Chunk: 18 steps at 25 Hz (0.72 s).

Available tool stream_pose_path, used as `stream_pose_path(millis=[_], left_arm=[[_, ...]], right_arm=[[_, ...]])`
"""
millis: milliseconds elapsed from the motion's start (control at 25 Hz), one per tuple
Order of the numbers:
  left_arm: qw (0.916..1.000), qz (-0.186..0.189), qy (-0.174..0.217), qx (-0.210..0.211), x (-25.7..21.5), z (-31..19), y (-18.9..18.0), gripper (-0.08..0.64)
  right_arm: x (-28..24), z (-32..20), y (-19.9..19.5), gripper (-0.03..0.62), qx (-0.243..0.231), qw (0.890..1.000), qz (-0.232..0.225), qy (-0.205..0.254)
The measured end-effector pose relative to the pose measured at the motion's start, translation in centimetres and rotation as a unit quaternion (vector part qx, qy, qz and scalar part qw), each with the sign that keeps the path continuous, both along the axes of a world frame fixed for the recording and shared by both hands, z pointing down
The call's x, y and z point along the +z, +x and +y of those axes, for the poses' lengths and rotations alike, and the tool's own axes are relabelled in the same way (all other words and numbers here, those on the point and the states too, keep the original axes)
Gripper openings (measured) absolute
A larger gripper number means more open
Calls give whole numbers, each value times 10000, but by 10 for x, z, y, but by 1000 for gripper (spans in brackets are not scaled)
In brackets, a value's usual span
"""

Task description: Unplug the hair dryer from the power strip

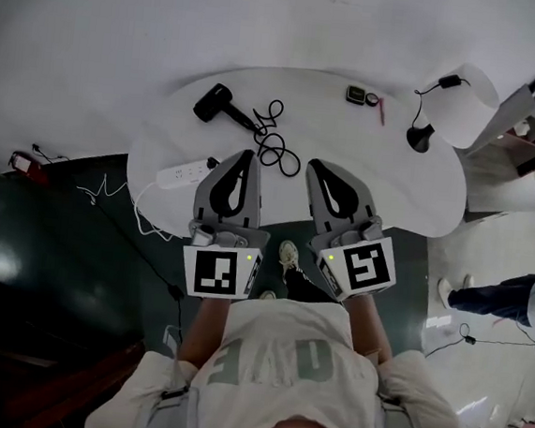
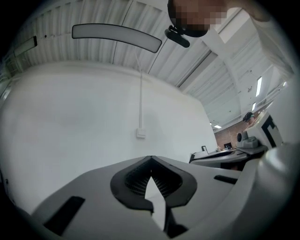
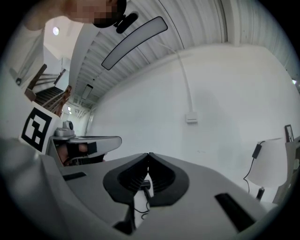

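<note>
A black hair dryer (image 1: 220, 105) lies at the back left of the white table (image 1: 419, 199). Its black cord (image 1: 274, 145) coils toward a plug (image 1: 213, 164) at the end of a white power strip (image 1: 183, 173) near the table's left edge. My left gripper (image 1: 246, 154) hovers just right of the strip, with its jaws shut and nothing held (image 2: 151, 158). My right gripper (image 1: 314, 164) hangs beside it, right of the cord coil, also shut and holding nothing (image 3: 149, 154). A bit of black cord shows through the slit below its tips.
A small black device (image 1: 357, 96) and a red pen (image 1: 382, 109) lie at the table's back. A white lamp (image 1: 466, 103) with a black base (image 1: 420, 138) stands at the back right. The strip's white cable (image 1: 140, 215) drops off the left edge. A person's legs (image 1: 495, 296) stand to the right.
</note>
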<state>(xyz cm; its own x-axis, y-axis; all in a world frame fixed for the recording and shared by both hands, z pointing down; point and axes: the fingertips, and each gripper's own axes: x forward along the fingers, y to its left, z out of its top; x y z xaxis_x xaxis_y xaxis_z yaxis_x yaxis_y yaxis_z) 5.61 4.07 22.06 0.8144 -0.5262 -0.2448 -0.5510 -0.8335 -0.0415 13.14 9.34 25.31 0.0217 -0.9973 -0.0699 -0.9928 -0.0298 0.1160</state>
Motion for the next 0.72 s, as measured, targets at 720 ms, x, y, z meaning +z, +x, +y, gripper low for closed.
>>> stream_pose_path(millis=[720], left_arm=[[9966,-143,12,-812,-14,-111,103,12]], right_arm=[[-21,-133,64,20,-1714,9846,322,-80]])
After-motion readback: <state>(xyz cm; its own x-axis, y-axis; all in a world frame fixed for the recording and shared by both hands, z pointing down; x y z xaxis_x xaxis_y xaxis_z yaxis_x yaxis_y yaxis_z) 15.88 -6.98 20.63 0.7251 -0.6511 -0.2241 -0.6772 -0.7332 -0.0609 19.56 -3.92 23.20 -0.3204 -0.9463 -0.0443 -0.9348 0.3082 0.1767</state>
